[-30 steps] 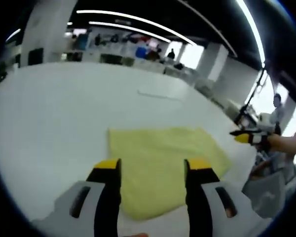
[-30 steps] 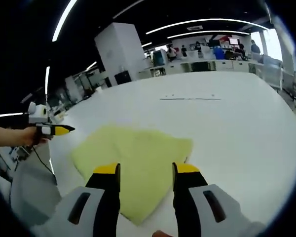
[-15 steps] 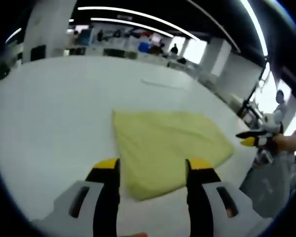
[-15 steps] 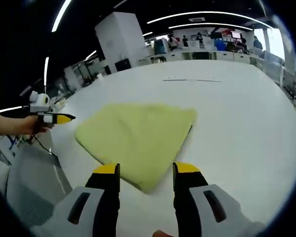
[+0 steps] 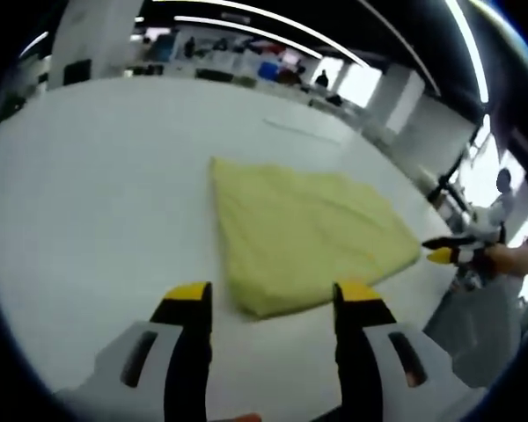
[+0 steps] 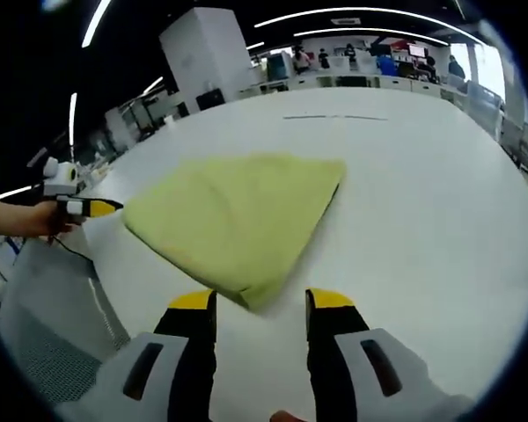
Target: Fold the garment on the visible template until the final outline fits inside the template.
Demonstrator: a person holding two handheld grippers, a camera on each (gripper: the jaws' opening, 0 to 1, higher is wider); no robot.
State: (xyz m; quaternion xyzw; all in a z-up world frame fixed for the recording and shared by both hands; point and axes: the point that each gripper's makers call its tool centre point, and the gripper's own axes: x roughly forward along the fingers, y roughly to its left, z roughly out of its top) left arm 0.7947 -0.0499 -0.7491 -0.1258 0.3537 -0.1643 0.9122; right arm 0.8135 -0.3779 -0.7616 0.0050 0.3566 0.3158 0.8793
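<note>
A pale yellow garment (image 5: 306,236) lies folded flat on the white table (image 5: 97,193); it also appears as the same yellow garment (image 6: 238,215). My left gripper (image 5: 273,294) hovers open just short of its near edge, nothing between the jaws. My right gripper (image 6: 257,303) is open too, its tips just short of the cloth's near corner. The right gripper (image 5: 449,253) enters the left gripper view at the right, held by a hand. The left gripper (image 6: 84,207) enters the right gripper view at the left. A thin dark template line (image 6: 334,117) is marked far across the table.
The table's edge (image 6: 88,290) runs near the cloth, with floor beyond. A person (image 5: 503,189) stands at the right. Desks, a white pillar (image 6: 213,53) and several people fill the far background.
Both cameras have pulled back and risen, so the garment sits farther ahead of the jaws. The cloth lies as before. Both grippers stay open.
</note>
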